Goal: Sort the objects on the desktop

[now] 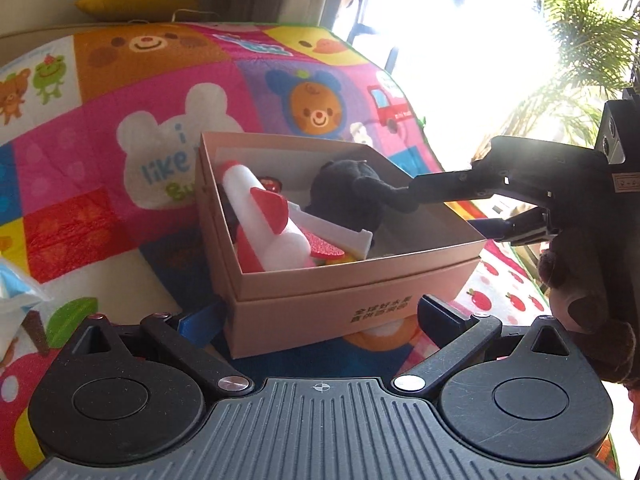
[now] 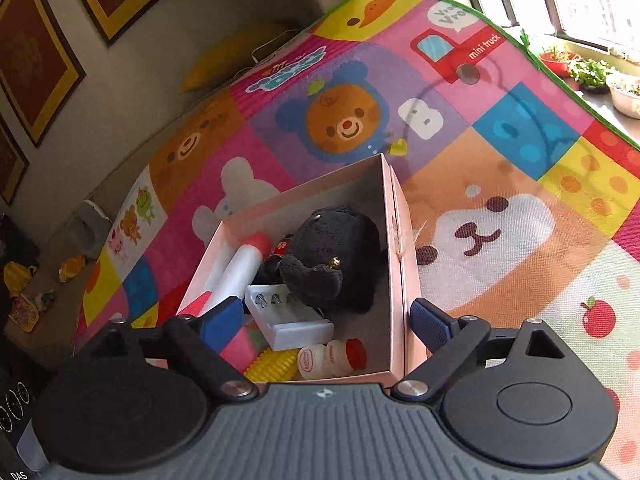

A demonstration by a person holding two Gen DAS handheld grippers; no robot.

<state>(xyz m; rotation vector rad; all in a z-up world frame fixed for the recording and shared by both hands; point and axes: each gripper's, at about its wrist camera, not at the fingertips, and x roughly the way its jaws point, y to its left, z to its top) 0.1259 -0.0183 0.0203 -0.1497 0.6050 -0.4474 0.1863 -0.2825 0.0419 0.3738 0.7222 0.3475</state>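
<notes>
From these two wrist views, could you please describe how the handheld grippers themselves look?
Both match: a grey ribbed base with a crosshair mark, two round black discs, black linkage arms with silver pivot bolts, and blue ribbed pads on the fingers. See the left gripper and right gripper.

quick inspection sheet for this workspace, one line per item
surface: colourful cartoon play mat
job's things: pink box holding dark plush toy, foam rocket, white battery holder, small drink bottle, yellow ridged toy
clutter: plastic bag at the mat's left edge
grippers: left hand-held gripper open, straddling the box; right hand-held gripper open over the box
cables: nothing seen
surroundings: framed pictures, yellow cushion, window plants
</notes>
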